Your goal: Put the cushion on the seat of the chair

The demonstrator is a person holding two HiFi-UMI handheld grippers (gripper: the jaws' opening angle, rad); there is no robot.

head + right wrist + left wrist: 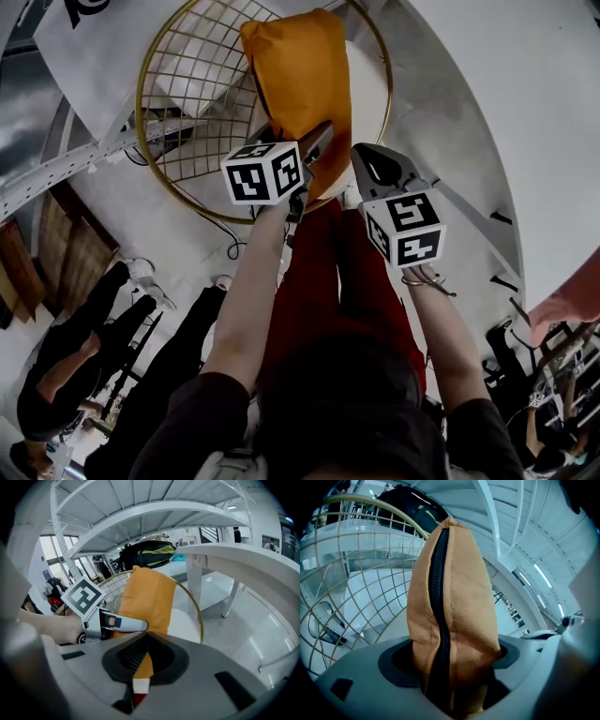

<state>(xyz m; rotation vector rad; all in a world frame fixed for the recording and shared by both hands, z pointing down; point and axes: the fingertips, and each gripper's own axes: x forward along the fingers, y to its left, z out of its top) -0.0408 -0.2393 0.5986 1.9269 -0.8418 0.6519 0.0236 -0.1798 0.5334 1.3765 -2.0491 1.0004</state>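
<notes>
An orange cushion [300, 75] with a black zipper hangs upright over a round gold wire chair [187, 112]. The chair's white seat [370, 94] shows just right of the cushion. My left gripper [314, 155] grips the cushion's lower end, and in the left gripper view the cushion [454, 588] fills the gap between the wide-set jaws of the left gripper [450, 667]. My right gripper [366, 169] is at the cushion's lower right corner. In the right gripper view a thin orange edge of the cushion [147, 602] runs between the nearly closed jaws of the right gripper [143, 660].
A black backpack [145, 550] lies on a white table behind the chair. White beams and table legs [229, 602] stand to the right. Seated people [84, 347] are at the lower left of the head view, and a cable [230, 239] lies on the floor.
</notes>
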